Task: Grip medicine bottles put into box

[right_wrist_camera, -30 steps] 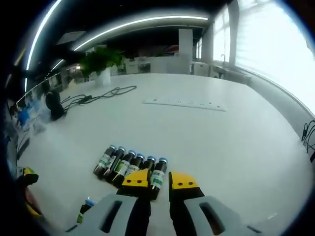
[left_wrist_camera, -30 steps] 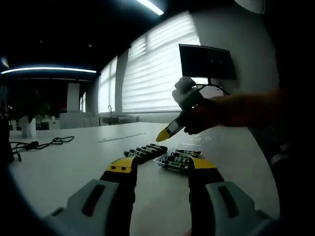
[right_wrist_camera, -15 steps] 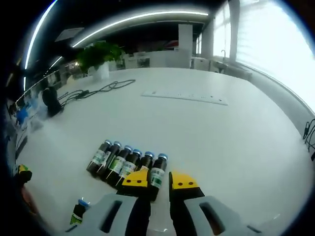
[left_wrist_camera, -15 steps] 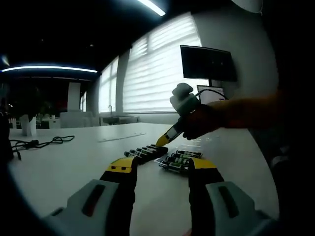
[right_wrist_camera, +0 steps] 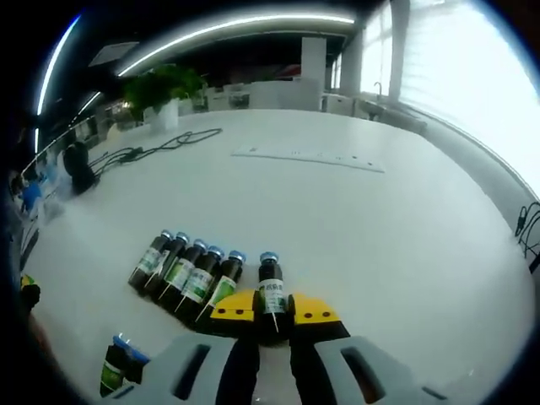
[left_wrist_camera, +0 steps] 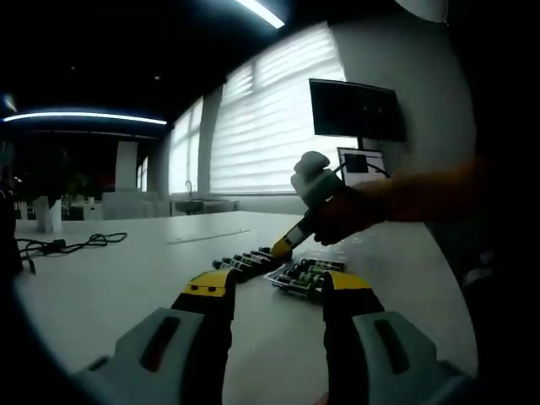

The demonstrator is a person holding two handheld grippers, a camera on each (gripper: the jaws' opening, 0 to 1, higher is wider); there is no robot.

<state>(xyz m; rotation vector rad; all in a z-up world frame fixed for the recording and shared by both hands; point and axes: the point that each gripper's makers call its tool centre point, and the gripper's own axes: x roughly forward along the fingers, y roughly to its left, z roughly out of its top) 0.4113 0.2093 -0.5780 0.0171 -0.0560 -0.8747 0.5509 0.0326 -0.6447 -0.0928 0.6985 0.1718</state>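
My right gripper (right_wrist_camera: 272,314) now clamps one bottle (right_wrist_camera: 271,287), pulled clear of the row (right_wrist_camera: 181,274) to its left since a moment ago, so boxing comes next; left gripper (left_wrist_camera: 278,291) hangs open.

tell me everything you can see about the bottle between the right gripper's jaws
The bottle is small and dark, glass by the look of it, with a blue cap and a white and green label. It lies on its side on the white table, cap pointing away from the right gripper, whose yellow-tipped jaws sit on either side of it. It lies a little apart from the row of five bottles.
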